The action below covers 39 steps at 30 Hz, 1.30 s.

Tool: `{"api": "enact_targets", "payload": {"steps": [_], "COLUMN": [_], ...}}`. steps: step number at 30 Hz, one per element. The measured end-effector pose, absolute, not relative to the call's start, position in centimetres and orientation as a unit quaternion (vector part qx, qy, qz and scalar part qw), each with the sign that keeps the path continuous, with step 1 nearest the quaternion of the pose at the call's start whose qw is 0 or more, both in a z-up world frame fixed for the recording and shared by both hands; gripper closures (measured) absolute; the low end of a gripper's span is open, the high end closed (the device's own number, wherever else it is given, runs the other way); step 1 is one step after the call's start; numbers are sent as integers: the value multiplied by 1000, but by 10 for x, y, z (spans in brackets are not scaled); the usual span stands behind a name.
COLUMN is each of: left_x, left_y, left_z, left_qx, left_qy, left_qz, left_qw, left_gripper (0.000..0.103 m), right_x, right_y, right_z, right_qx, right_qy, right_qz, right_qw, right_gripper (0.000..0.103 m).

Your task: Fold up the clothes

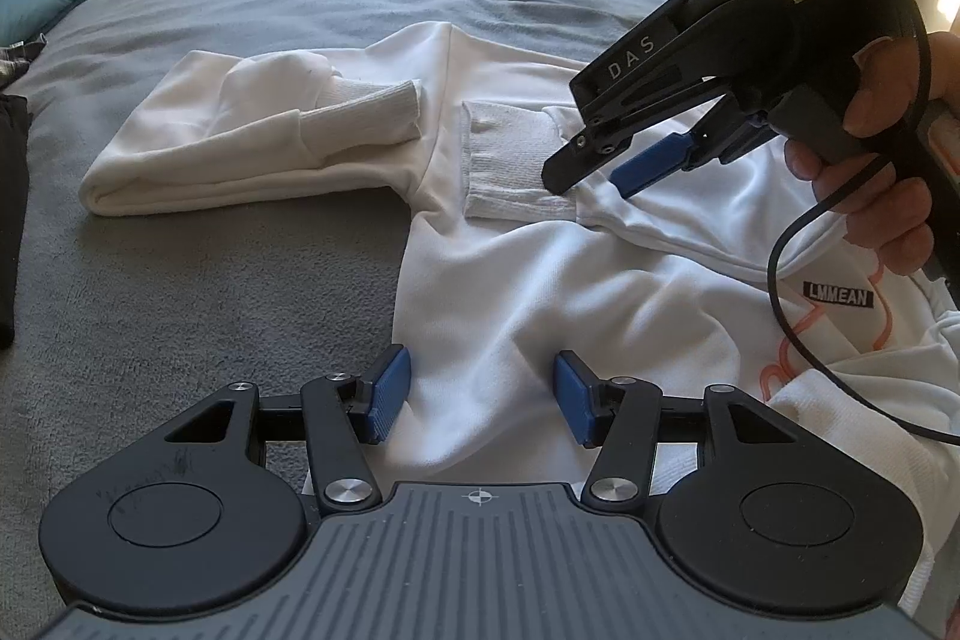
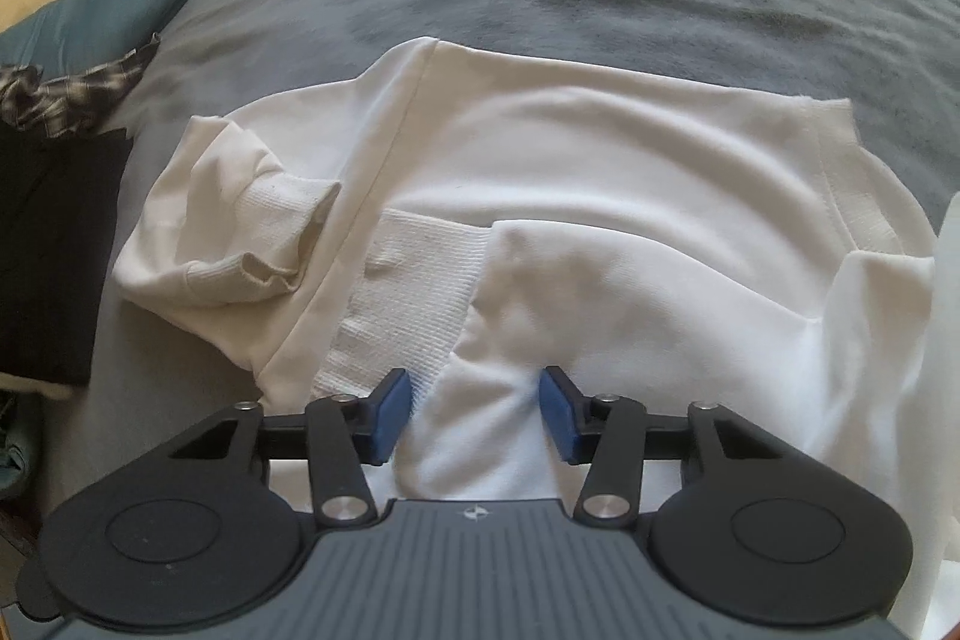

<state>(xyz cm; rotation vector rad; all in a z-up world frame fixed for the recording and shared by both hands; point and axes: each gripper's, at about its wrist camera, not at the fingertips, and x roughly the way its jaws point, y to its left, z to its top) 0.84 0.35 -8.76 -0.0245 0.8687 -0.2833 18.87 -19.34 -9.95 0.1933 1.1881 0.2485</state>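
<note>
In the left wrist view, the white cotton sweatshirt (image 1: 540, 244) is lying half folded on the grey fleece blanket (image 1: 198, 244), soft, limp and light. The left gripper (image 1: 477, 391) is hanging released, astride a ridge of cloth. In the right wrist view, the right gripper (image 2: 477, 409) is straddling the folded sleeve beside the ribbed cuff (image 2: 414, 292), its pads not visibly pinching; the thicker cuff seam is probably offering the firmest hold.

Hidden and cut-off parts on the bed

The white sweatshirt (image 1: 540, 274) runs out of the right edge, and its orange print (image 1: 840, 340) is partly covered by a sleeve and a cable. The hand (image 1: 888, 148) is cut at the edge. The dark garment (image 2: 48, 244) continues past the left border.
</note>
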Motion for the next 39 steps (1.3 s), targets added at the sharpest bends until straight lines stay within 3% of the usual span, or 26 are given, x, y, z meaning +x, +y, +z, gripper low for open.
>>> {"api": "enact_targets", "payload": {"steps": [6,11,14,21,28,34,39], "left_x": [8,8,8,10,9,9,9], "left_y": [3,4,4,4,2,1,1], "left_z": [-88,-88,-88,-89,-88,-88,-88], "left_qx": [-11,-13,-12,-12,-8,-2,-1], "left_qy": [419,419,420,421,422,423,424], "left_qz": [-136,-136,-136,-134,-132,-130,-128], "left_qw": [898,898,897,897,897,897,897], "left_gripper": [50,50,50,50,50,50,50], "right_x": [187,185,184,164,117,74,79], "right_y": [-193,-196,-202,-261,-382,-444,-449], "right_z": [-100,-98,-93,-43,38,94,68], "right_qx": [87,91,107,168,219,163,120], "right_qy": [551,542,534,461,317,203,239], "right_qz": [113,109,103,60,-84,-215,-238], "right_qw": [822,828,833,869,919,941,934], "right_gripper": [61,85,94,95,95,95,95]}}
